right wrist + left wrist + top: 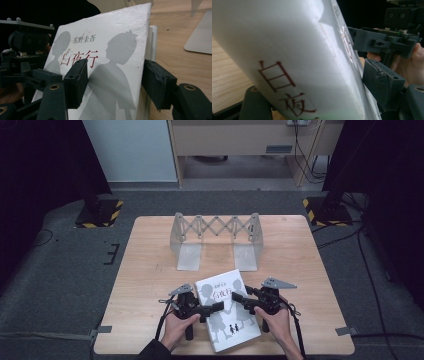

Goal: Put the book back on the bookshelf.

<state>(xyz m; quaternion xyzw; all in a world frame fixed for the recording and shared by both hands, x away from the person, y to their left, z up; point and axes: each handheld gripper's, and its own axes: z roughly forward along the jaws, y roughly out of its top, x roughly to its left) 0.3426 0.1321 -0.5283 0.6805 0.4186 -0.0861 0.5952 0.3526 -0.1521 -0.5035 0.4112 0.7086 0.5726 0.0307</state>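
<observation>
A white book with grey silhouettes and red characters on its cover sits over the near middle of the wooden table. My left gripper comes in from the book's left edge, my right gripper from its right side. In the left gripper view the book's spine sits between the jaws of the left gripper, which is shut on it. In the right gripper view the right gripper has one pad on the book's cover and the other behind its back, shut on it.
A grey metal expanding book rack stands upright at the back middle of the table. Two yellow-and-black striped stand bases rest on the floor beyond the table's far corners. A flat plate of the rack lies near the book.
</observation>
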